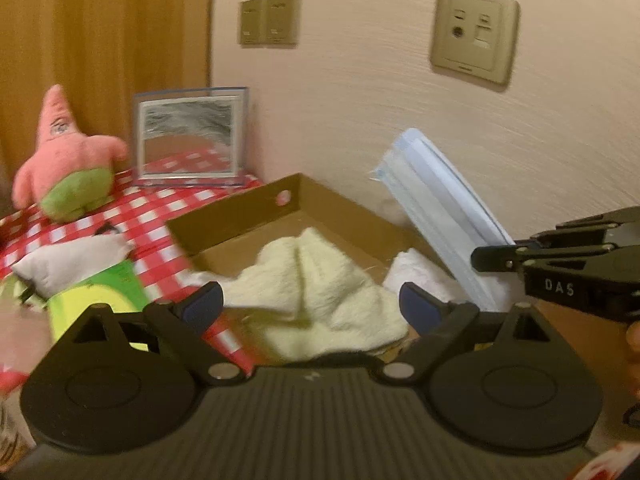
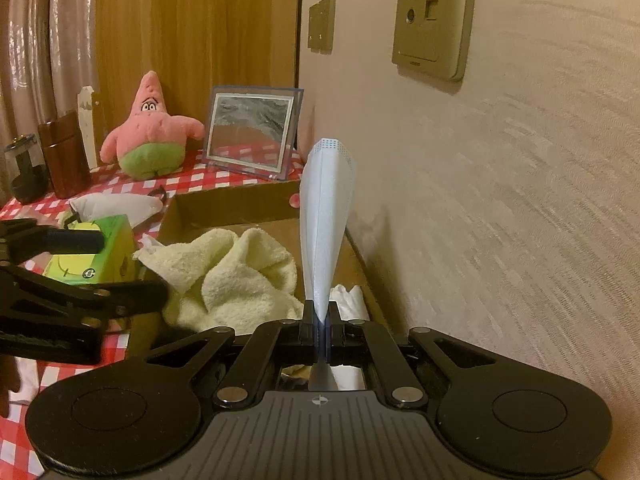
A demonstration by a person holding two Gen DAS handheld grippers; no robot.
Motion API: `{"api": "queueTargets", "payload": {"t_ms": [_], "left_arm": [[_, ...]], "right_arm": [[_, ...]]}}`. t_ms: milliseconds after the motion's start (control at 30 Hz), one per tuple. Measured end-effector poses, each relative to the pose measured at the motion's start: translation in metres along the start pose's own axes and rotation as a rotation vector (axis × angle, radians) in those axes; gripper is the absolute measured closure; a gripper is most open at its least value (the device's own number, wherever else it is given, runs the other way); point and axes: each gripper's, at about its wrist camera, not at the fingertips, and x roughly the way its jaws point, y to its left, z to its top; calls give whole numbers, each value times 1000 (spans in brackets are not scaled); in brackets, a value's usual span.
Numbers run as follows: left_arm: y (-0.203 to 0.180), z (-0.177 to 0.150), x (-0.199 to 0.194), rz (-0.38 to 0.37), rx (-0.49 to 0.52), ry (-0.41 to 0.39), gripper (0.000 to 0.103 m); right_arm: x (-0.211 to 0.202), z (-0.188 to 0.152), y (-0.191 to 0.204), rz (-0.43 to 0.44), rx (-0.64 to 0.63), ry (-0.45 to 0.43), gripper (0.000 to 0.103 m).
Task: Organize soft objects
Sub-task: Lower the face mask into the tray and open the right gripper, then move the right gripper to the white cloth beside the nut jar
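Observation:
A cream towel lies crumpled in a shallow cardboard box. My left gripper is open, its blue-padded fingers on either side of the towel's near end without pressing it. My right gripper is shut on a pale blue face mask, which stands up over the box's right side near the wall. A white crumpled cloth lies in the box under the mask.
On the red checked tablecloth stand a pink star plush, a framed picture, a white soft pouch and a green-yellow carton. A brown jar stands far left. The wall runs close along the right.

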Motion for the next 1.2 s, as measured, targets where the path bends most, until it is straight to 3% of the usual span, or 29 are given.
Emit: {"api": "queueTargets", "payload": {"t_ms": [433, 500, 533, 567, 933, 1200], "left_arm": [[26, -35, -38, 55, -68, 8, 9], [29, -39, -41, 58, -71, 7, 9], [29, -40, -43, 61, -70, 6, 9], [31, -41, -45, 63, -69, 5, 9], [47, -69, -93, 102, -95, -11, 9], [67, -102, -138, 182, -128, 0, 9]], "right_arm": [[26, 2, 8, 68, 59, 54, 96], [31, 2, 7, 86, 80, 63, 69], [30, 2, 6, 87, 87, 57, 36], [29, 2, 6, 82, 93, 48, 26], [-7, 10, 25, 109, 57, -25, 26], [-43, 24, 70, 192, 48, -89, 26]]}}
